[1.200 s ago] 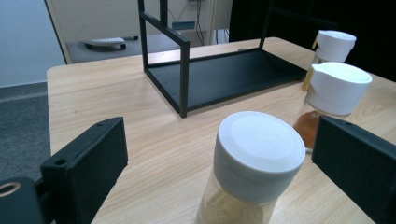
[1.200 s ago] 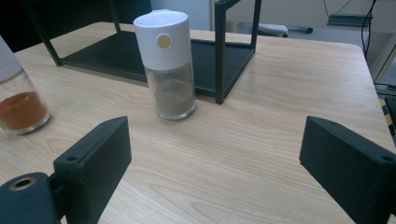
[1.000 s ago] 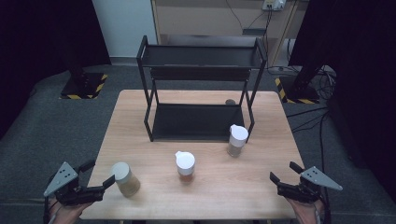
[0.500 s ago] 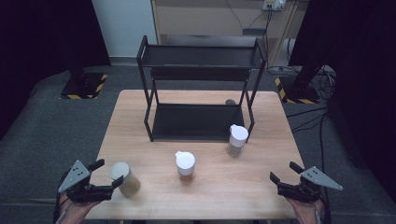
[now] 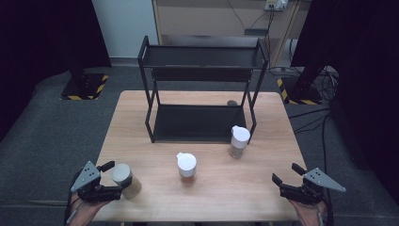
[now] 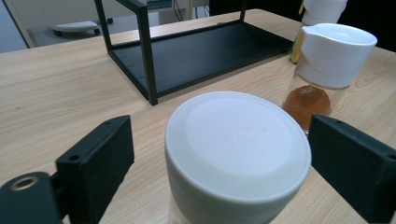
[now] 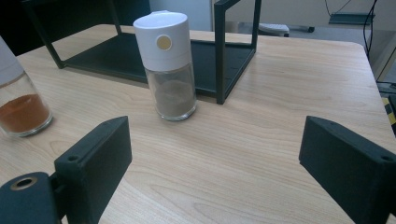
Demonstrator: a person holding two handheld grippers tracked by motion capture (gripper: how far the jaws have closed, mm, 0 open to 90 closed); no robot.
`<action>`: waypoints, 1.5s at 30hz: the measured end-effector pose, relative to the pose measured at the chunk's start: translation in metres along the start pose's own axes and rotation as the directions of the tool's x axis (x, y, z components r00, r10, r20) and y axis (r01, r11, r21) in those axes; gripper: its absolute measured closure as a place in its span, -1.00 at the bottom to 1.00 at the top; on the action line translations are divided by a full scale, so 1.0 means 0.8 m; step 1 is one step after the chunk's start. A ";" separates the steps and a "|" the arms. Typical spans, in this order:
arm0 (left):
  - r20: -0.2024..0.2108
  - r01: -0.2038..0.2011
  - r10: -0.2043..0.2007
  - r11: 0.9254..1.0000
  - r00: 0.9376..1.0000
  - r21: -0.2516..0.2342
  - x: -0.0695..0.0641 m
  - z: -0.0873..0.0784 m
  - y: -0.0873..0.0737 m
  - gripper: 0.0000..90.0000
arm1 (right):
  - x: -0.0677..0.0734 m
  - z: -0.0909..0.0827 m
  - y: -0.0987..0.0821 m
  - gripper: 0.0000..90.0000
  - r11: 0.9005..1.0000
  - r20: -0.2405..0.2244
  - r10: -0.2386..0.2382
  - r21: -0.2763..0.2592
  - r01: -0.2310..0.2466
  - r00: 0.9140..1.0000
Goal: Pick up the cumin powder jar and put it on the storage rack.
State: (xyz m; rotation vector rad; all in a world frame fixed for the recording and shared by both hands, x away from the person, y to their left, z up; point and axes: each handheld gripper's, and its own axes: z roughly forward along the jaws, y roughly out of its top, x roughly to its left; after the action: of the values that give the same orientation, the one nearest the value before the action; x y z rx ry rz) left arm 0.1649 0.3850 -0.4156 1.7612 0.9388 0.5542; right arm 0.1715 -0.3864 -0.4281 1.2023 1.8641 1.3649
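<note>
1. High view: your left tongs have moved in toward the table since a second ago, when they hung off its near left corner with the jar just past their tips. Now the jaws stand spread on either side of the grey-lidded jar, which rests on the table near that corner with pale contents. I cannot tell whether either jaw touches it. Your right tongs sit where they were, at the near right edge, jaws apart and gripping nothing. The white-capped jar with reddish-brown powder stands mid-table, unmoved. The second white-capped jar stands just beside the right front post of the black two-tier rack, also unmoved. The rack's shelves look bare, and a small dark round thing lies on the table behind its right side.

2. Left gripper view: your left tongs are released, with the grey lid of the jar rising between the jaws and a gap showing on each side. Beyond it stands the orange-powder jar, about a third full.

3. Right gripper view: your right tongs are open over bare wood. Ahead, the white-capped shaker jar holds grey-brown powder to roughly half its glass. At the left edge is the reddish-powder jar, filled low.
</note>
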 end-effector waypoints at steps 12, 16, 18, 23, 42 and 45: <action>0.011 -0.028 0.028 0.999 1.000 -0.044 0.001 0.010 -0.020 -0.28 | -0.001 0.000 -0.001 -0.79 1.000 -0.001 0.003 -0.004 -0.003 1.000; 0.007 -0.041 0.042 0.997 0.999 -0.058 -0.001 0.012 -0.023 -0.27 | 0.000 0.000 0.000 -0.79 1.000 -0.004 0.003 0.000 -0.003 1.000; 0.006 -0.043 0.044 0.997 0.999 -0.063 -0.002 0.013 -0.025 -0.27 | -0.001 0.000 0.000 -0.79 1.000 -0.005 0.003 -0.001 -0.003 1.000; 0.019 -0.047 0.048 0.997 0.999 -0.056 -0.002 0.015 -0.021 -0.27 | 0.000 0.000 0.000 -0.80 1.000 -0.004 0.004 -0.001 -0.004 1.000; 0.109 -0.056 0.062 0.997 0.992 -0.059 0.008 0.045 0.036 -0.27 | -0.002 0.000 -0.001 -0.84 1.000 -0.014 0.004 -0.009 -0.004 1.000; 0.123 -0.050 0.057 0.997 0.991 -0.059 0.013 0.052 0.044 -0.27 | -0.001 0.000 -0.001 -0.85 1.000 -0.014 -0.001 -0.010 0.000 1.000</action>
State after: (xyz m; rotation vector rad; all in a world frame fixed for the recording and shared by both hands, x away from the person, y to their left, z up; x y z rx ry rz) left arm 0.2133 0.3635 -0.3990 1.7536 0.7844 0.4937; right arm 0.1717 -0.3872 -0.4293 1.1904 1.8653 1.3838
